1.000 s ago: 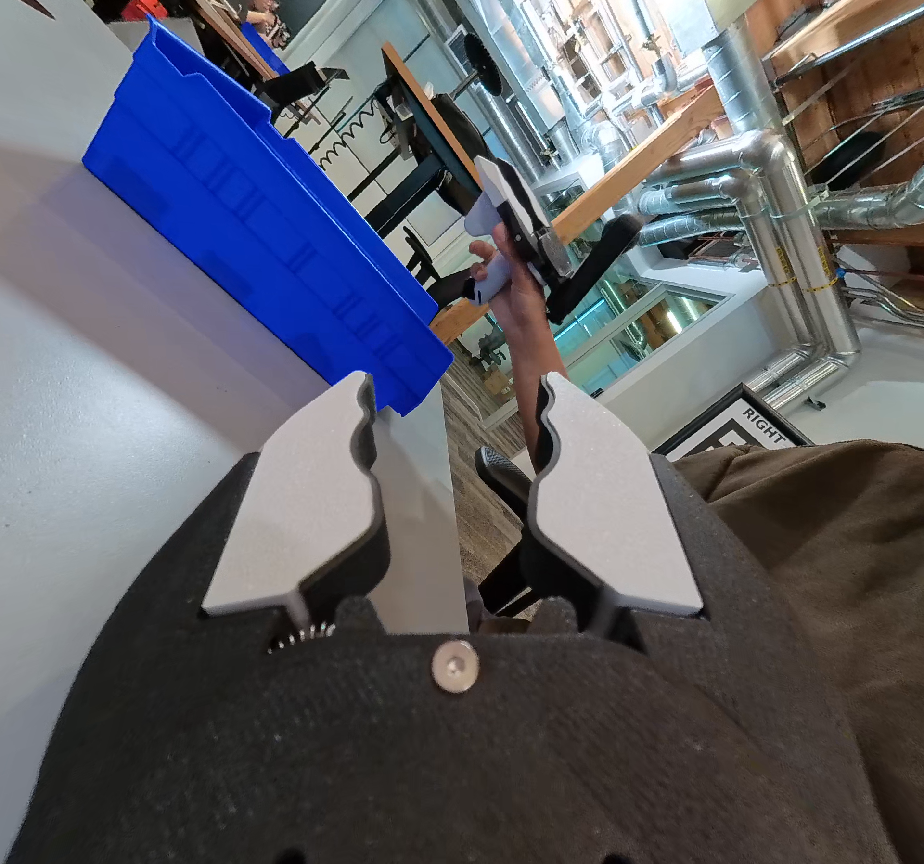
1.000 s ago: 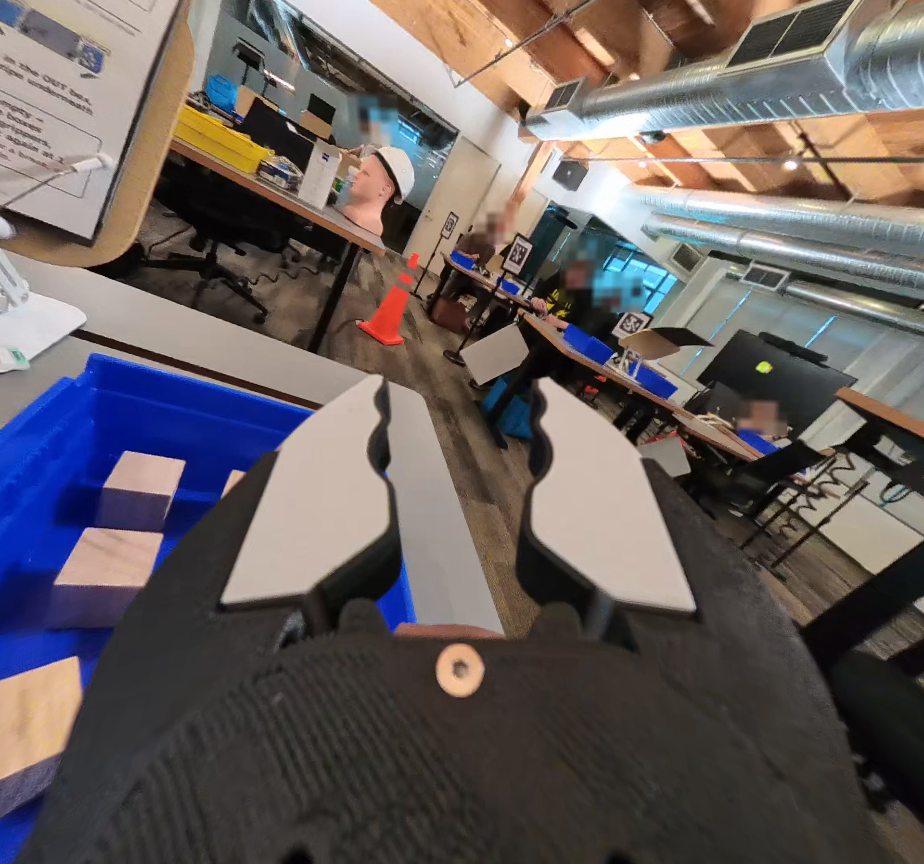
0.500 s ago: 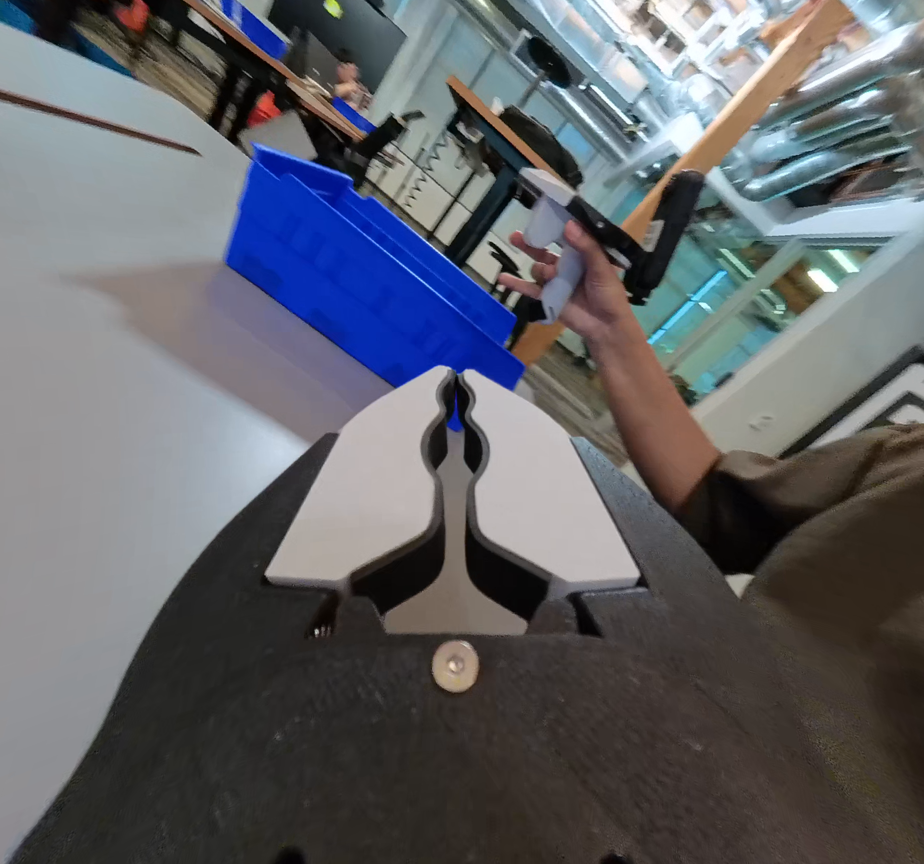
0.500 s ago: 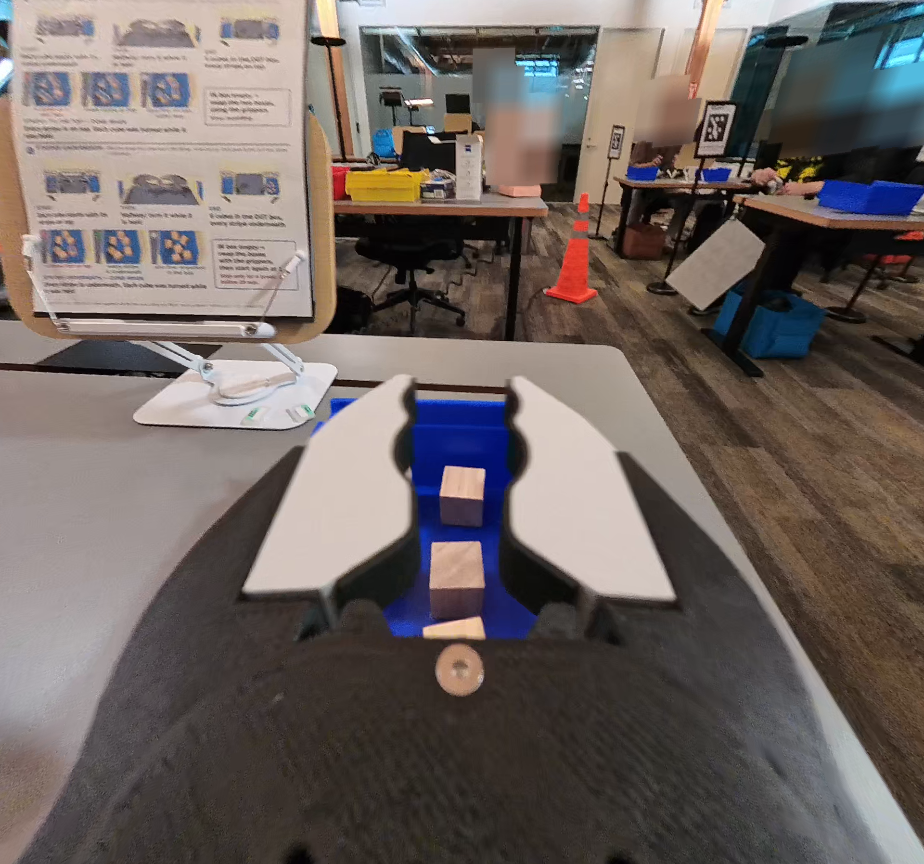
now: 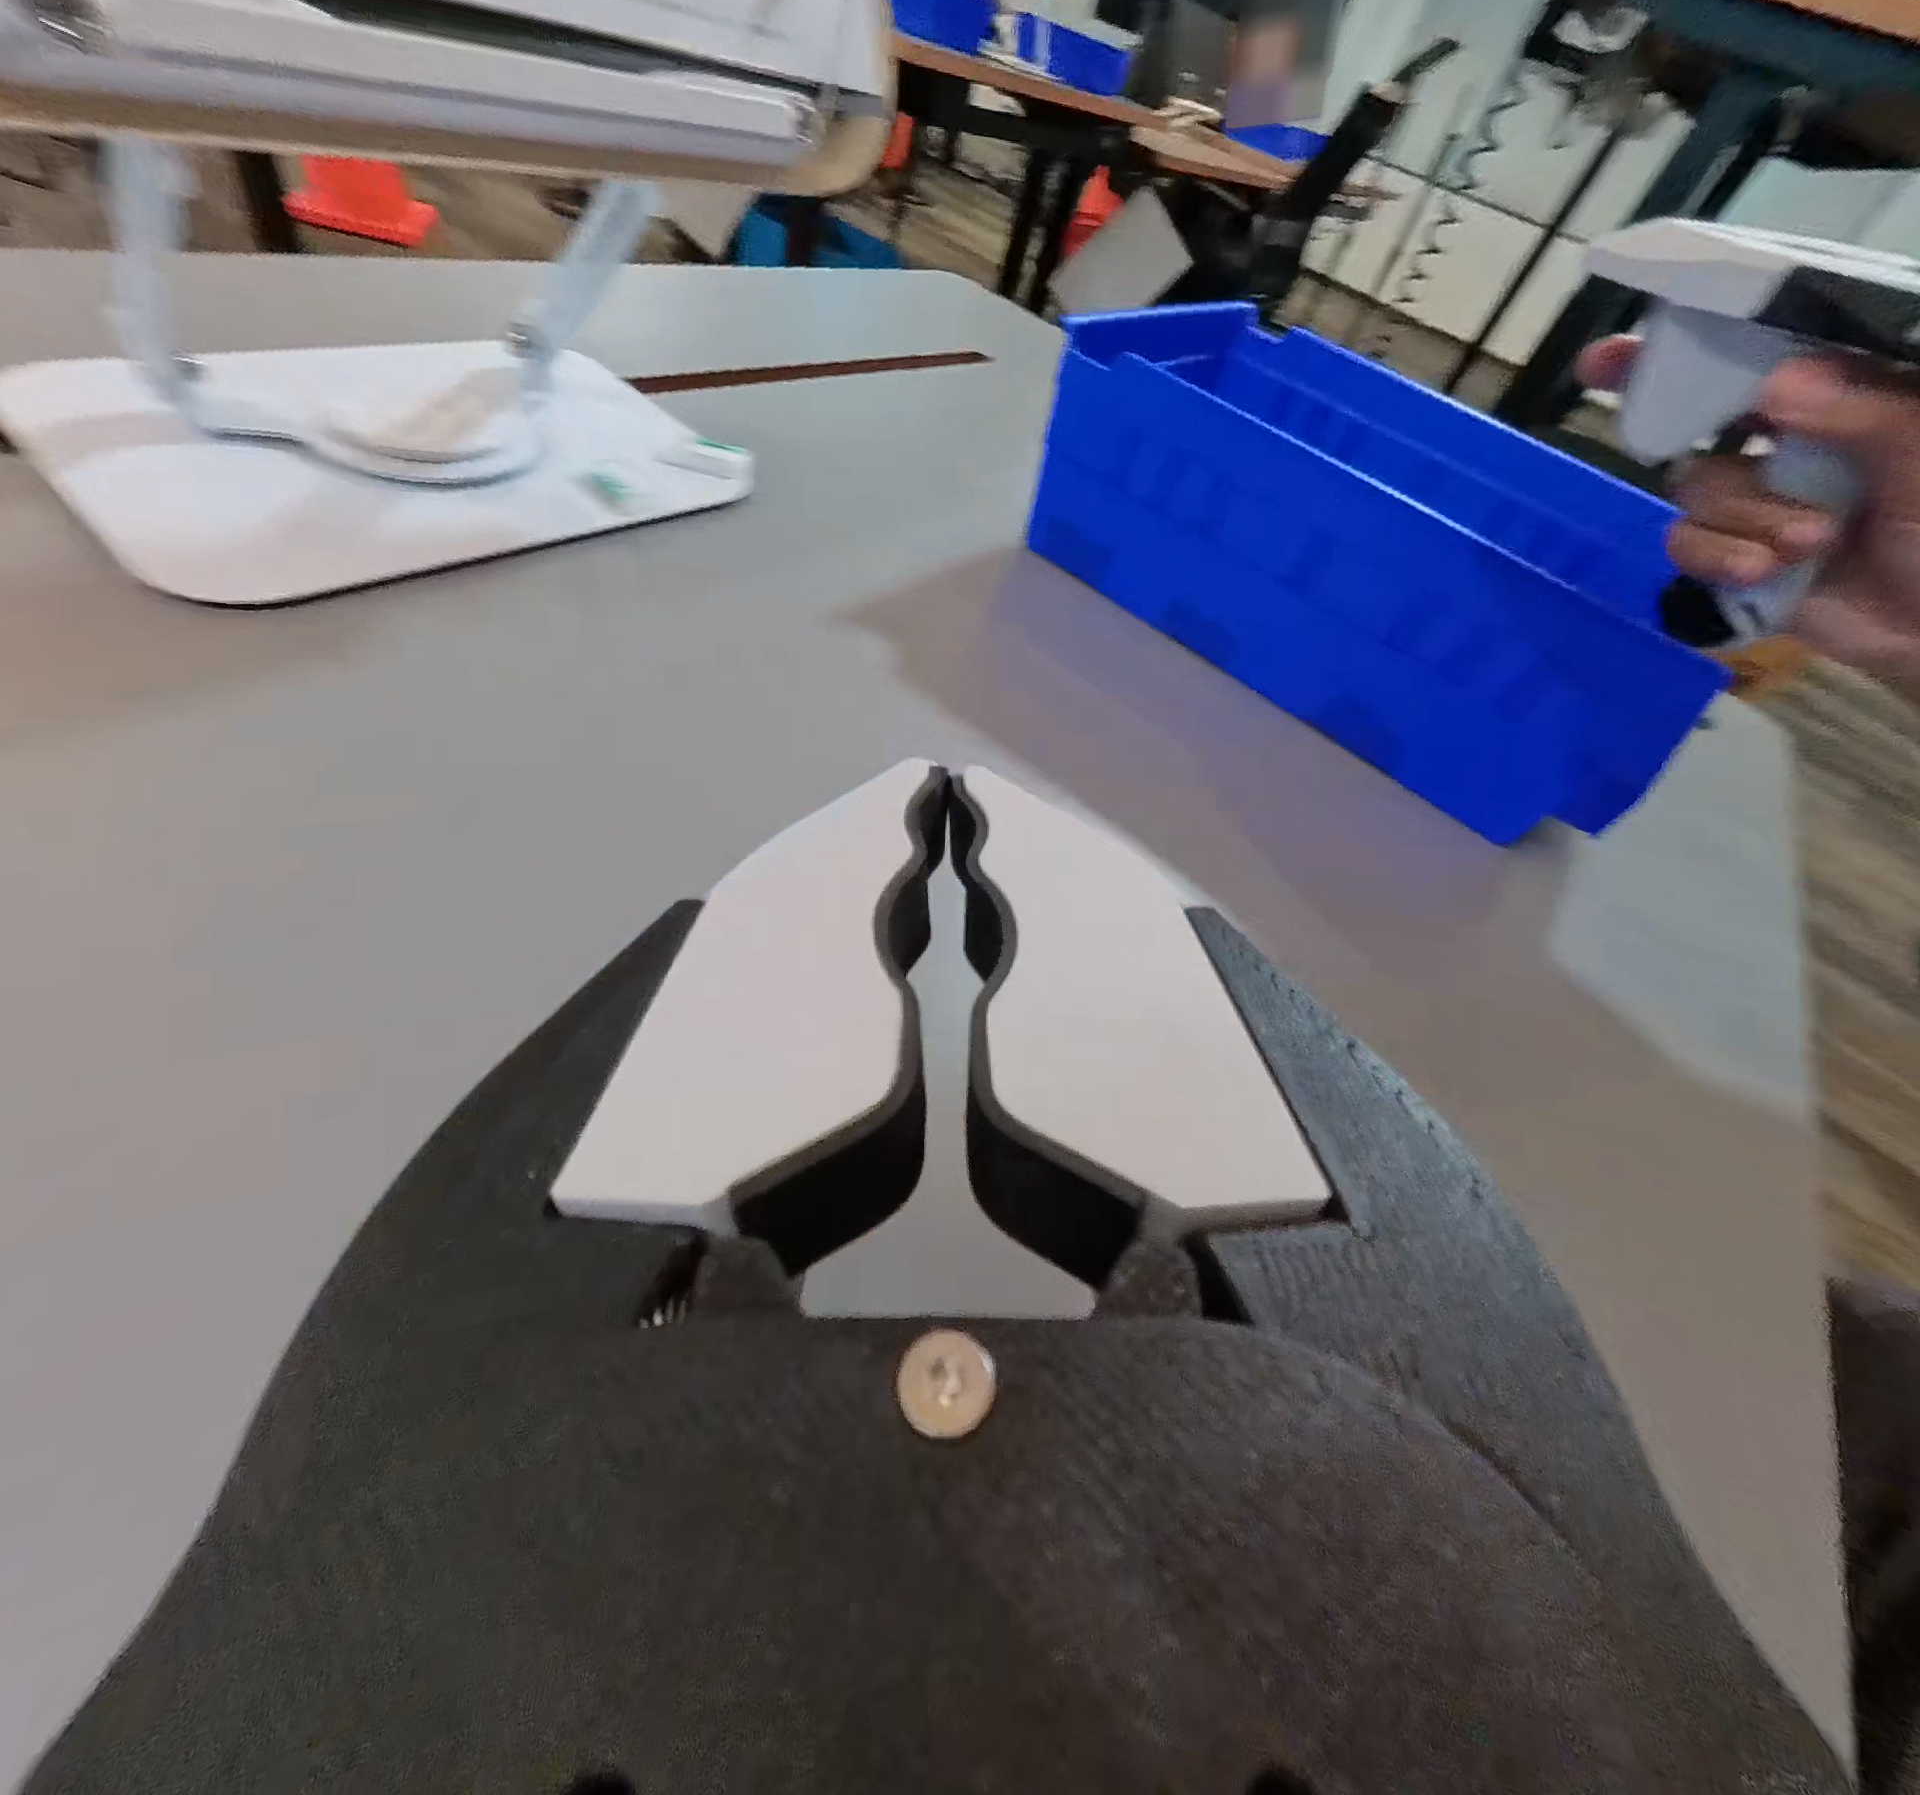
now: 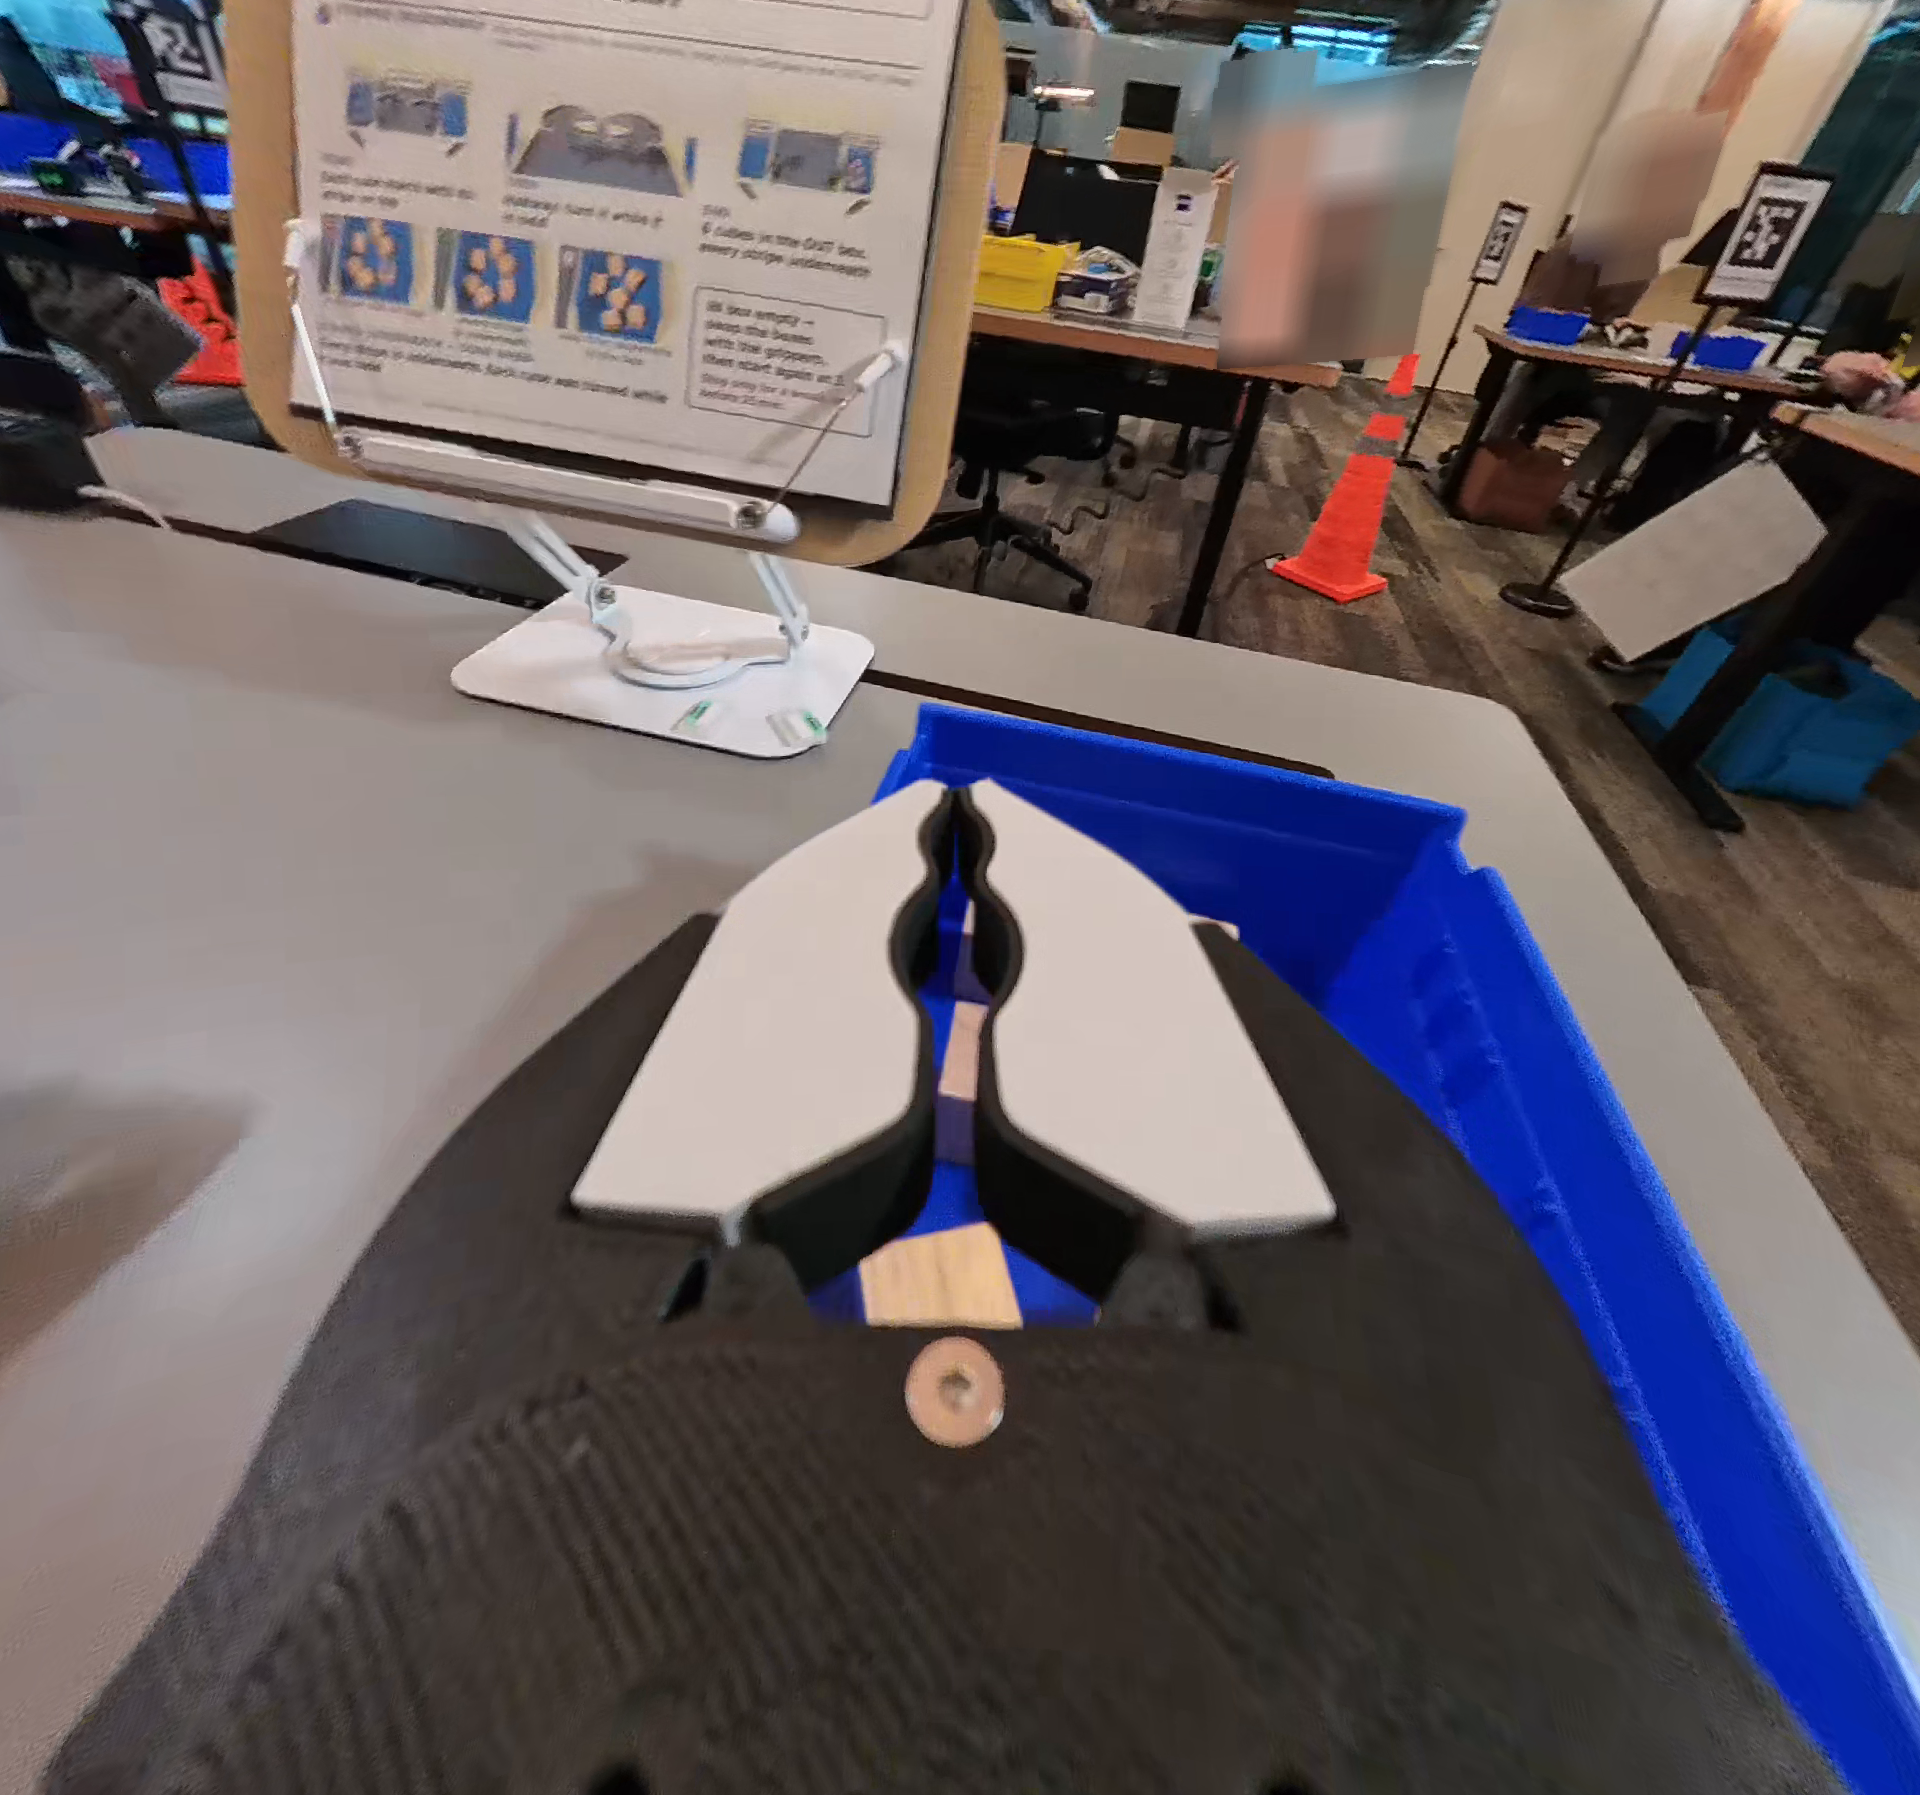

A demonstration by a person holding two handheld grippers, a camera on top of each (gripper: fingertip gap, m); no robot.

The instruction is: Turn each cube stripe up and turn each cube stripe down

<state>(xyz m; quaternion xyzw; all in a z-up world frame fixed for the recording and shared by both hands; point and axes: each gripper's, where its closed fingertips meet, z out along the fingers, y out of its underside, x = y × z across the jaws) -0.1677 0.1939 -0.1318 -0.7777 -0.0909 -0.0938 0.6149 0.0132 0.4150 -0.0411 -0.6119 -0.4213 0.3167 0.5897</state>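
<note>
— Where are the cubes [image 6: 940, 1286]?
— In the blue bin [image 6: 1507, 1070], directly beneath the right tongs [image 6: 954, 800] (tips together, empty).
— And the left tongs [image 5: 948, 777]?
— Also closed, over bare counter [image 5: 416, 758] left of the bin, so farther away.

A: Where does the left wrist view look from?
B: Low over the grey worktop [image 5: 416, 810], facing the blue bin [image 5: 1351, 582] from its side, near.
A: And the right?
B: Above the bin [image 6: 1455, 997], looking in; both share the bin, the worktop and the white stand [image 6: 665, 665].
</note>
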